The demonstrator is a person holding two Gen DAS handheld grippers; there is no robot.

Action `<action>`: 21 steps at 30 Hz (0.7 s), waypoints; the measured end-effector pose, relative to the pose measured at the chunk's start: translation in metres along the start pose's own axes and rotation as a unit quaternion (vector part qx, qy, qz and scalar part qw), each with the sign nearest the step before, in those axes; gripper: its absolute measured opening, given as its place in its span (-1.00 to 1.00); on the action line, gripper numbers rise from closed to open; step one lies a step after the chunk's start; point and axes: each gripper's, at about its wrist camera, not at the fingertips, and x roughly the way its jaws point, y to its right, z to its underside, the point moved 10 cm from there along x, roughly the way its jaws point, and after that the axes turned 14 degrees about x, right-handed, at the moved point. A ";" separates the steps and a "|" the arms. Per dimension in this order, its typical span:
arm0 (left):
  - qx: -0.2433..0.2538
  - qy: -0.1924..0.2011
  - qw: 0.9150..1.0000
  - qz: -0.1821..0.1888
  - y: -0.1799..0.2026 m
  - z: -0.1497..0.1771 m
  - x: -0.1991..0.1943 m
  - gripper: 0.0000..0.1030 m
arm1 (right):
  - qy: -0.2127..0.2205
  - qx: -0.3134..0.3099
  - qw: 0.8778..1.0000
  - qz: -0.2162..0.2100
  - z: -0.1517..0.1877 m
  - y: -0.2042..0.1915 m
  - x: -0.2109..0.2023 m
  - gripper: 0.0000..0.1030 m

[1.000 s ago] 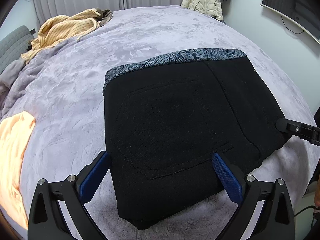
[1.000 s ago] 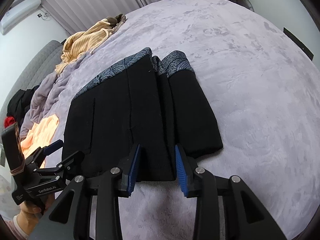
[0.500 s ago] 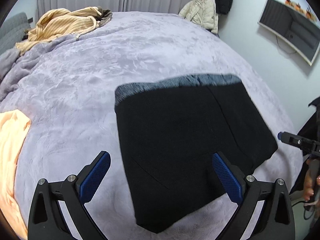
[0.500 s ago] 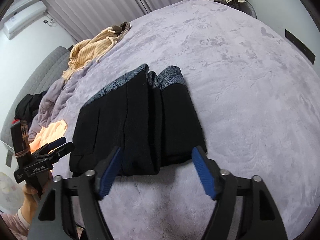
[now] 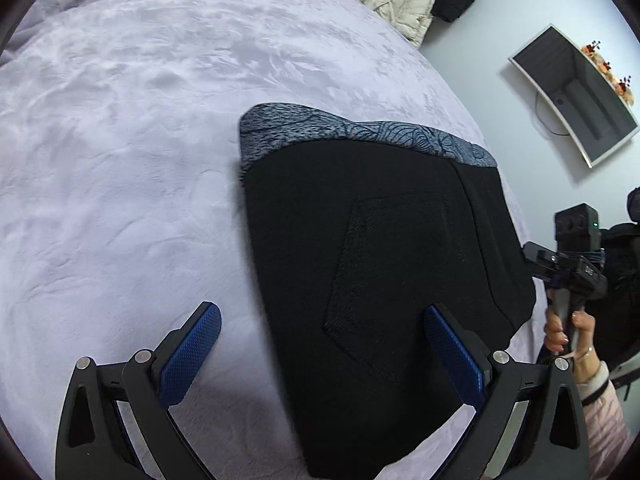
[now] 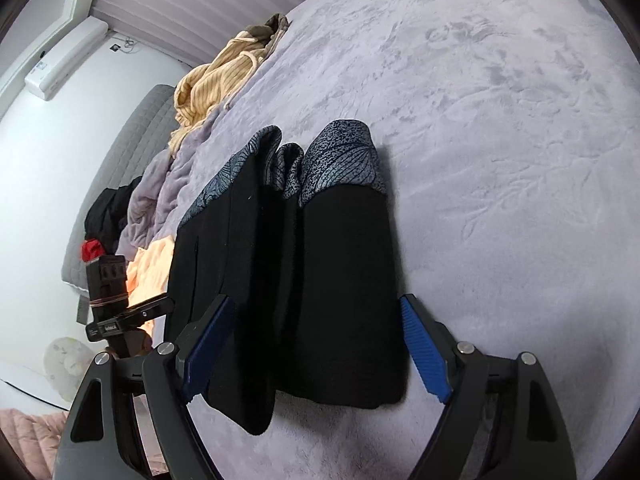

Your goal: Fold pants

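Observation:
The black pants (image 5: pixel 380 264) with a blue-grey patterned waistband lie folded into a compact stack on the lilac bed cover (image 5: pixel 120 160). In the right wrist view the stack (image 6: pixel 320 272) shows several layers side on. My left gripper (image 5: pixel 320 344) is open and empty, its fingers wide apart over the near corner of the stack. My right gripper (image 6: pixel 316 344) is open and empty, its fingers straddling the near end of the stack. The right gripper also shows at the stack's right edge in the left wrist view (image 5: pixel 568 272). The left gripper shows at the left in the right wrist view (image 6: pixel 120 312).
A yellow striped garment (image 6: pixel 224 76) lies at the far end of the bed. An orange cloth (image 6: pixel 148 264) and black and red clothes (image 6: pixel 108 216) lie by the grey headboard. A cream jacket (image 5: pixel 400 0) hangs by the wall, near a monitor (image 5: pixel 576 92).
My right gripper opened wide, letting go of the pants' edge. Both grippers drew back from the stack, then came in close again and tilted. The folded pants stayed flat.

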 end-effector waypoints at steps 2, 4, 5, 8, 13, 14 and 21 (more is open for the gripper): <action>0.002 0.000 1.000 0.019 0.005 -0.006 0.010 0.97 | -0.012 -0.006 1.000 -0.015 -0.001 -0.004 0.007 0.78; -0.005 -0.002 1.000 0.031 0.005 -0.010 0.023 0.99 | -0.022 -0.007 1.000 -0.017 -0.003 -0.004 0.016 0.78; -0.012 0.000 0.999 0.034 0.004 -0.011 0.027 1.00 | -0.030 -0.004 0.999 -0.016 -0.003 -0.002 0.022 0.78; -0.013 0.008 0.999 0.032 0.006 -0.015 0.031 1.00 | -0.041 -0.001 0.999 -0.005 -0.002 0.000 0.038 0.78; -0.012 0.011 0.999 0.027 0.011 -0.017 0.036 1.00 | -0.033 0.013 0.999 0.000 -0.005 0.002 0.050 0.79; -0.014 0.012 0.999 0.028 0.012 -0.017 0.035 0.99 | -0.032 0.017 0.999 0.000 -0.005 0.002 0.049 0.78; -0.008 0.024 0.999 0.031 0.034 -0.020 0.018 0.55 | -0.006 0.031 0.999 0.020 -0.003 -0.008 0.033 0.30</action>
